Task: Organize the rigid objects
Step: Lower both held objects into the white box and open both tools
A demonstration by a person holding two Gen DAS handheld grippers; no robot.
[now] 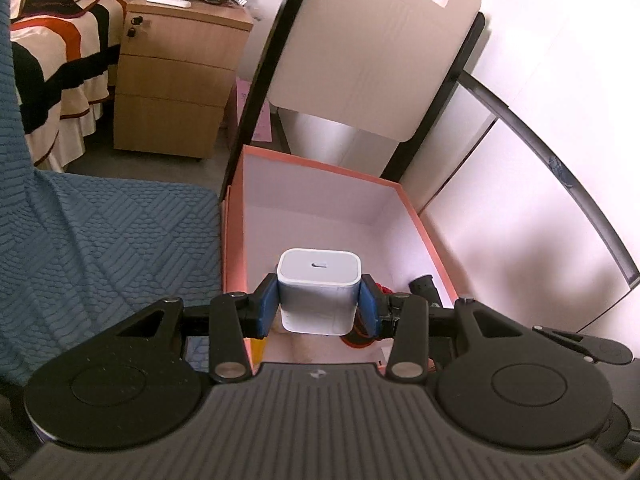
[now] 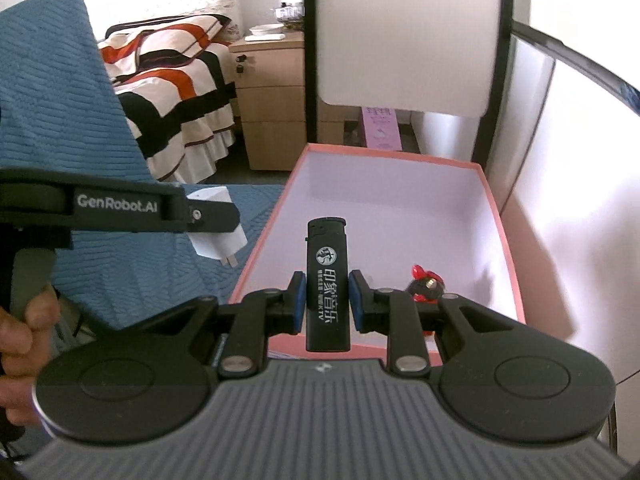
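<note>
The left gripper [image 1: 319,306] clamps a white charger cube [image 1: 318,292] between its blue pads, the port face turned up and outward. The cube hangs above the near end of the orange box [image 1: 420,216], inside its rim. The right gripper [image 2: 327,300] has its jaws closed on a black lighter [image 2: 326,284] printed with white characters; the lighter stands upright between the pads, over the near end of the same box. A small red and black object [image 2: 425,285] lies on the white floor of the box, near its right wall. To the left of the box, a blue textured cover [image 1: 104,236] spreads right up against the box's left wall. Behind the box stands a chair with a pale back [image 1: 372,48]. Farther off, left of the box, are a wooden drawer cabinet [image 1: 176,76] and a bed with a striped spread [image 1: 56,52].
</note>
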